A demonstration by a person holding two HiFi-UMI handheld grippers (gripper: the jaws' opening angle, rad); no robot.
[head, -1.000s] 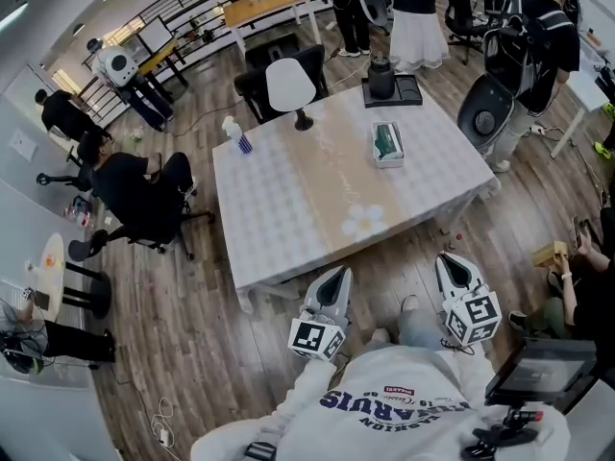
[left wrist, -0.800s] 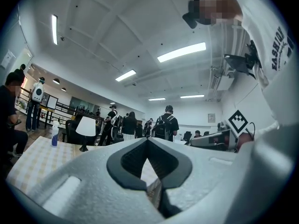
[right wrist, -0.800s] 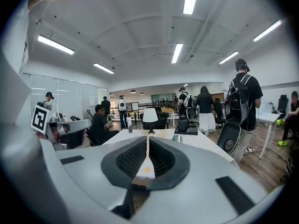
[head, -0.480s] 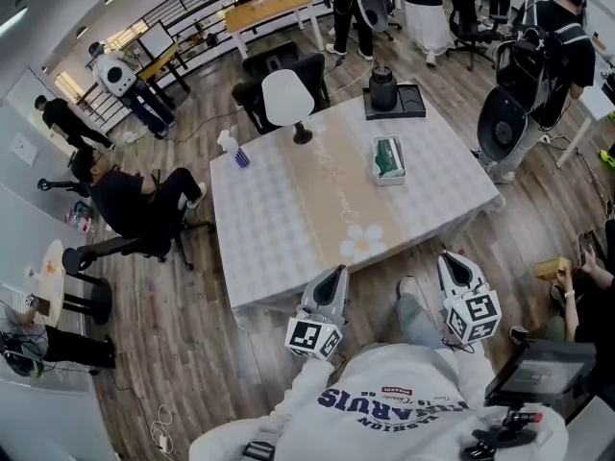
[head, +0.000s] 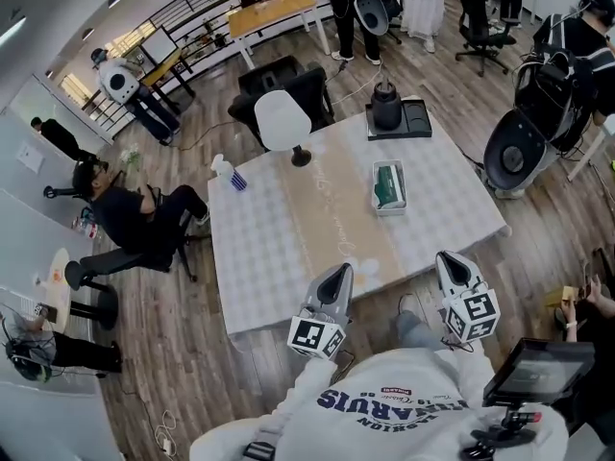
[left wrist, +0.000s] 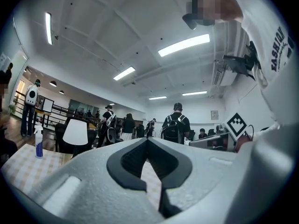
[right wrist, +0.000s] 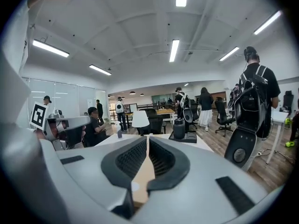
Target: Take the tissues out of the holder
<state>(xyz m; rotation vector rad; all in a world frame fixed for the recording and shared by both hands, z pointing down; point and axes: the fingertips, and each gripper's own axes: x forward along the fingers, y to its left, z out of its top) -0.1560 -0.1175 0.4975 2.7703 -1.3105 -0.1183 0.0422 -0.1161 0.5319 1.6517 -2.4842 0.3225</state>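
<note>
**Near edge of the counter (head: 269, 257): both jaws shut, nothing held**

Side by side there, the left tool (head: 338, 273) and right tool (head: 450, 260) hover, each with jaws pressed together and empty. Well beyond them, toward the far right, the tissue holder (head: 389, 210) lies flat on the counter, tissues (head: 387, 182) inside. A spray bottle (head: 223, 171) stands far left.
</note>
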